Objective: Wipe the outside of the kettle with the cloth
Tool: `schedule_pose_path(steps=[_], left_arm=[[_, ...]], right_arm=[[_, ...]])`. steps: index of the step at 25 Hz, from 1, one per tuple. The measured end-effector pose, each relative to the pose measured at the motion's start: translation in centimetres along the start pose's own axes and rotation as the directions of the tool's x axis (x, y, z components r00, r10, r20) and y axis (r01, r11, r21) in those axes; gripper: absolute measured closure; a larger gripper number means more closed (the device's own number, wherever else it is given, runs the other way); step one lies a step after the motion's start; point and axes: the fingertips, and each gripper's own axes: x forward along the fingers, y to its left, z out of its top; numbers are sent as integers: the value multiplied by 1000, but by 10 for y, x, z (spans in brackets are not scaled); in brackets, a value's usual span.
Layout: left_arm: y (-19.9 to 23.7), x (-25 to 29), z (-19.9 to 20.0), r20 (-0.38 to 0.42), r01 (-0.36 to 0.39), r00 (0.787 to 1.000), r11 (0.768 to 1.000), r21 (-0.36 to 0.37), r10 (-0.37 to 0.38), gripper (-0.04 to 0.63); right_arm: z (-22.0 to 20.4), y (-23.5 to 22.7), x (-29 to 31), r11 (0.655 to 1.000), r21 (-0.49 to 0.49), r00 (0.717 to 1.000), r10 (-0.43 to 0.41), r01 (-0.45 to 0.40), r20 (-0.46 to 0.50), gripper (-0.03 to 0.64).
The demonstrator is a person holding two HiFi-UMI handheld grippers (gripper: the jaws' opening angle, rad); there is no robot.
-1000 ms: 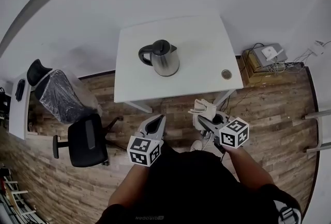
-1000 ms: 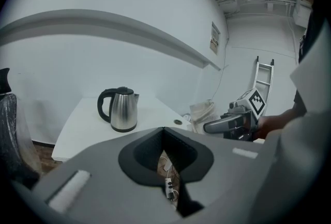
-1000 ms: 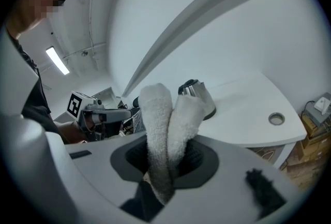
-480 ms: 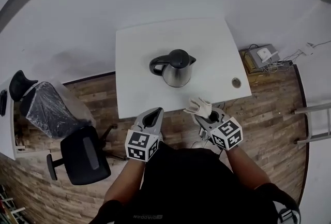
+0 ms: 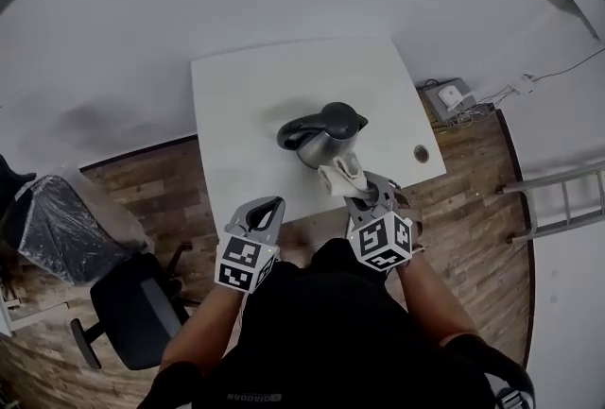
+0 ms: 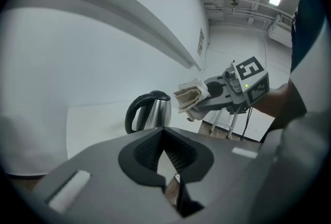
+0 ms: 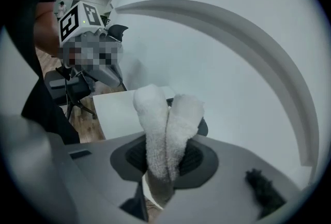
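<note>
1. Kettle (image 5: 326, 138) stands mid-desk (image 5: 236, 95), handle toward 9 o'clock.
2. My right hand-held gripper (image 5: 352, 195) is clenched on the folded cloth (image 5: 340, 178) at the kettle's 5 o'clock; I cannot tell whether they touch.
3. My left hand-held gripper (image 5: 269, 209) is closed on nothing, at 7 o'clock.
4. Judgement: press the cloth flat to the steel wall and sweep round, with the left steadying the handle.
5. No brand or writing is legible.

Bare white table (image 5: 236, 114) lies open left of and behind the kettle (image 5: 326, 138). The right gripper (image 5: 354, 195) with its cloth (image 5: 338, 177) crowds the kettle's near side; a small disc (image 5: 421, 153) sits well apart.
</note>
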Motion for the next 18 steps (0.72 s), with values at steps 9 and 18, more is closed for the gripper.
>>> schedule_pose_path(steps=[9, 18], left_arm=[[13, -5, -6, 35, -40, 998, 996, -78, 43, 588], [35, -8, -21, 28, -100, 994, 985, -140, 105, 588]], right_arm=[[30, -34, 29, 990, -136, 1000, -21, 18, -23, 520], [23, 5, 71, 971, -205, 991, 112, -126, -77, 520]])
